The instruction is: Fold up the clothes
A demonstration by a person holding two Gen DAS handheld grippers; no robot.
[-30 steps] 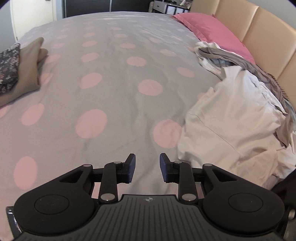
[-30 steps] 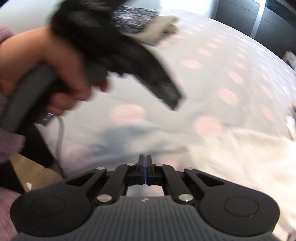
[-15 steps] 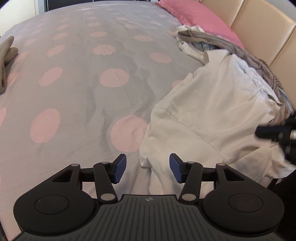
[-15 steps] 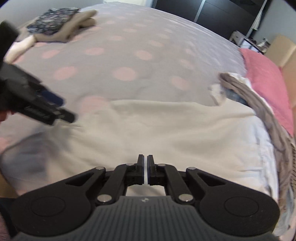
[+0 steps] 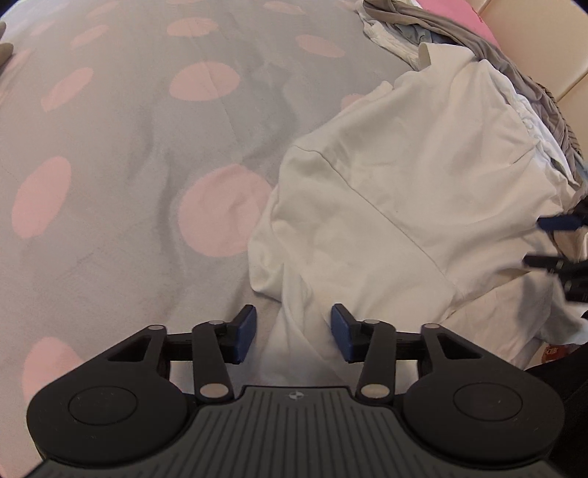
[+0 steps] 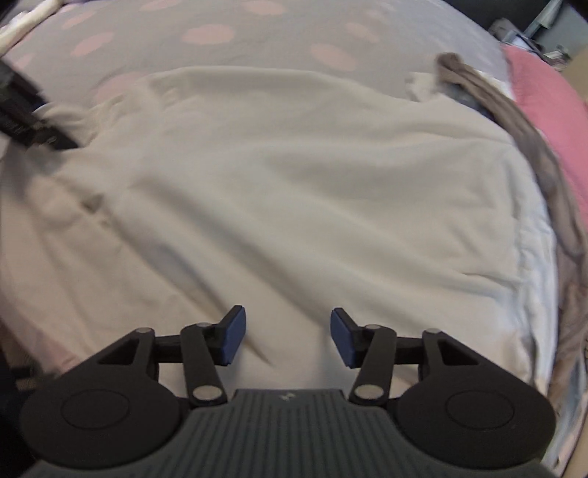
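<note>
Bedcover [image 5: 121,154]: grey fabric printed with large pink dots, lightly creased, spread over most of the bed and filling the left and upper parts of both views. Pillow [image 6: 551,110]: pink, lying at the head end on the right side, partly hidden at its near edge. Headboard [image 5: 533,40]: padded, cream-beige panels with a visible seam between them, standing behind the pillow at the upper right. Dark furniture [image 6: 544,22]: blurred, at the far upper right beyond the bed; details cannot be told.
</note>
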